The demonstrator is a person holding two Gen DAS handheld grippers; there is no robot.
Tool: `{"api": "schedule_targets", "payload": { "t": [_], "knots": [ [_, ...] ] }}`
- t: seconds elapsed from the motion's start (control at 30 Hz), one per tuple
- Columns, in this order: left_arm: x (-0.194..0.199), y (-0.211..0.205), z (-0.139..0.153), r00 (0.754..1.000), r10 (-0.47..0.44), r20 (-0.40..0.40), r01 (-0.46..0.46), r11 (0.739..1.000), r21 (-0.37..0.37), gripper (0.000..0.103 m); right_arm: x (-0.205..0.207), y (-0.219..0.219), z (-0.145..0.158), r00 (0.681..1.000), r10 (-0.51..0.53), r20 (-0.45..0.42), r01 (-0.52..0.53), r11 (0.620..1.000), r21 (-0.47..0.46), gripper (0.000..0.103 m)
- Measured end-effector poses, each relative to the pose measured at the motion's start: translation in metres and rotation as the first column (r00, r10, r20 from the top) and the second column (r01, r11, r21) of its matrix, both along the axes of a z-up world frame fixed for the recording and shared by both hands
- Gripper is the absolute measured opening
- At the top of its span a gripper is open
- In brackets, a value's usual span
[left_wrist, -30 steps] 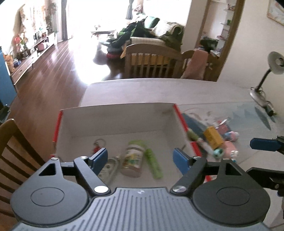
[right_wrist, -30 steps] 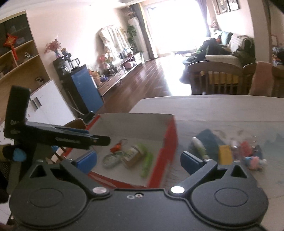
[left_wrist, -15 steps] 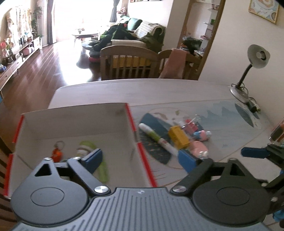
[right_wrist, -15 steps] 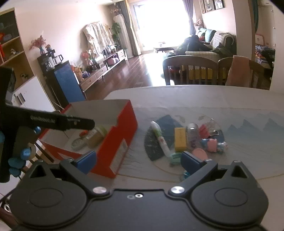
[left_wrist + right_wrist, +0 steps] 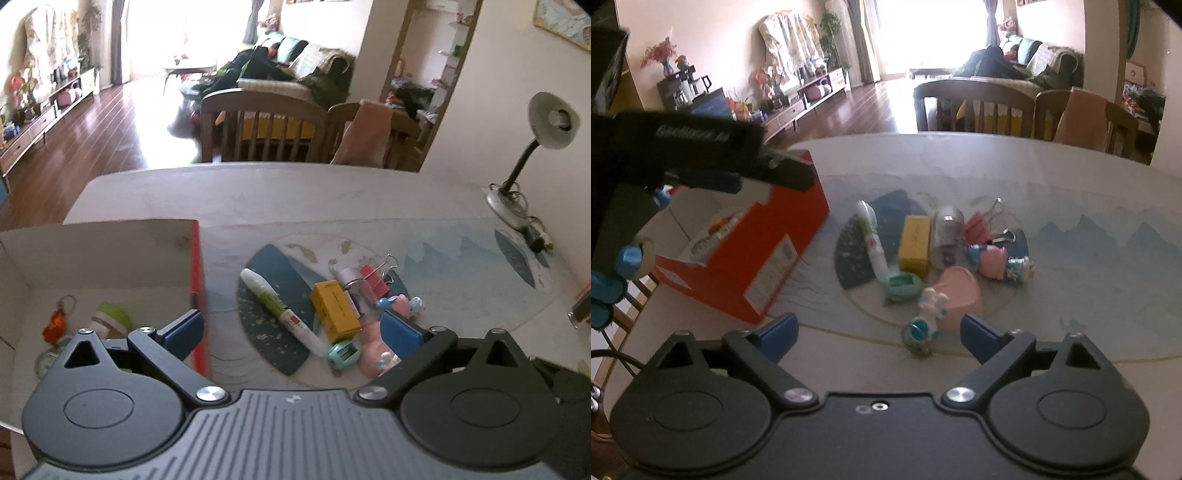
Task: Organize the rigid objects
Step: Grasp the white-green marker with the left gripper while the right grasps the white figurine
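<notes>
A red cardboard box (image 5: pixel 195 266) (image 5: pixel 768 254) sits at the table's left and holds a keychain (image 5: pixel 55 323), a green-lidded jar (image 5: pixel 110 317) and other small items. A pile lies on the mat to its right: a white marker (image 5: pixel 280 310) (image 5: pixel 873 240), a yellow box (image 5: pixel 334 312) (image 5: pixel 915 240), a clear vial (image 5: pixel 947 229), red binder clips (image 5: pixel 979 225), a teal sharpener (image 5: pixel 343 354) (image 5: pixel 903 284), pink toys (image 5: pixel 960 295). My left gripper (image 5: pixel 291 328) is open and empty, just short of the marker. My right gripper (image 5: pixel 879 332) is open and empty, near the pile's front.
A desk lamp (image 5: pixel 524 155) stands at the table's far right corner. Wooden chairs (image 5: pixel 266 125) stand behind the table. The left gripper's body (image 5: pixel 683 147) hangs over the box in the right wrist view.
Both grippers have swung right, from over the box to the pile on the mat. Both stay open and empty.
</notes>
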State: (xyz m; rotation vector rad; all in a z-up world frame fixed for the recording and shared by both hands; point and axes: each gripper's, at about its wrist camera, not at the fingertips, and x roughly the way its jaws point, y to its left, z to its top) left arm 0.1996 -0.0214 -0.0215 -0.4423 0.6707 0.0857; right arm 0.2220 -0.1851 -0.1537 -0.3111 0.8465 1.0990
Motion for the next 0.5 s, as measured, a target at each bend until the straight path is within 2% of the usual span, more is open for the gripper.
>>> {"api": "schedule_targets", "payload": {
  "t": [0.07, 0.2, 0.5],
  "knots": [
    [0.012, -0.008, -0.004, 1.000, 0.015, -0.021, -0.015, 1.000, -0.003, 0.102, 0.005, 0.000, -0.006, 1.000, 0.013, 0.001, -0.013, 1.000, -0.013, 0.092],
    [0.031, -0.021, -0.009, 0.996, 0.074, -0.045, -0.072, 0.996, 0.044, 0.102, 0.014, 0.002, -0.016, 0.999, 0.051, 0.002, -0.051, 0.998, -0.026, 0.087],
    [0.068, -0.039, -0.020, 0.981, 0.175, -0.078, -0.167, 0.981, 0.098, 0.102, 0.031, 0.011, -0.032, 0.992, 0.120, -0.025, -0.121, 0.992, -0.047, 0.077]
  ]
}}
